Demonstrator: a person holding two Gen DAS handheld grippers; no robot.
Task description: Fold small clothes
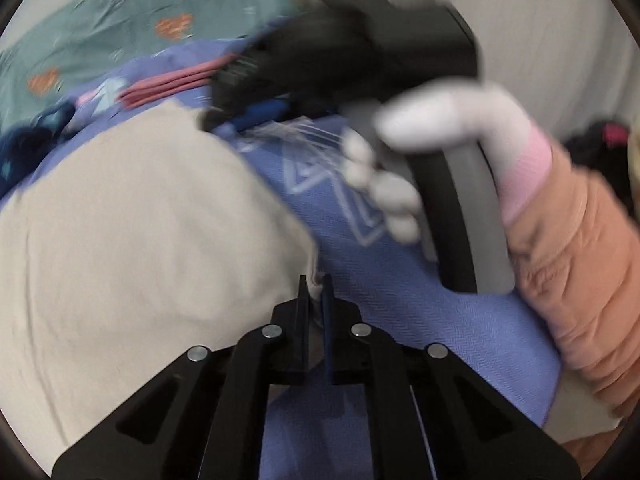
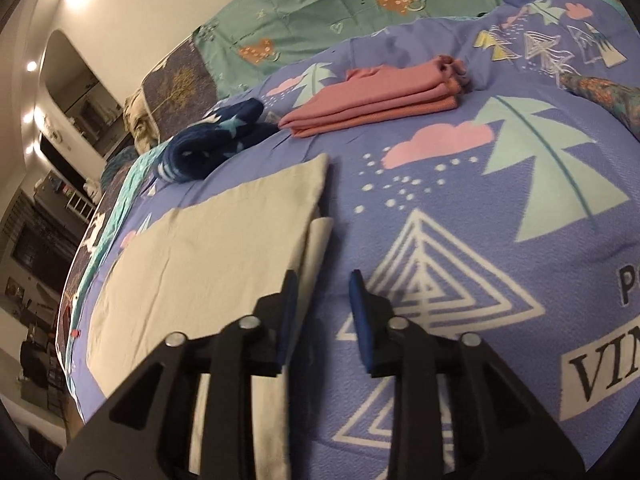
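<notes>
A beige cloth (image 1: 132,248) lies on the purple patterned bedspread (image 1: 420,320). My left gripper (image 1: 316,286) is shut on the cloth's near right corner. In the right wrist view the same beige cloth (image 2: 208,256) lies folded, a second layer showing along its right edge. My right gripper (image 2: 323,280) is open and empty, just above that right edge, its left finger over the cloth. In the left wrist view the right gripper's black body (image 1: 320,64) and the gloved hand holding it (image 1: 440,128) hover over the cloth's far right side.
A folded pink garment (image 2: 384,100) and a dark blue starred garment (image 2: 216,140) lie farther back on the bedspread (image 2: 480,240). A teal quilt (image 2: 340,12) lies behind them. A patterned cloth (image 2: 600,92) is at the right. The bed's edge runs along the left.
</notes>
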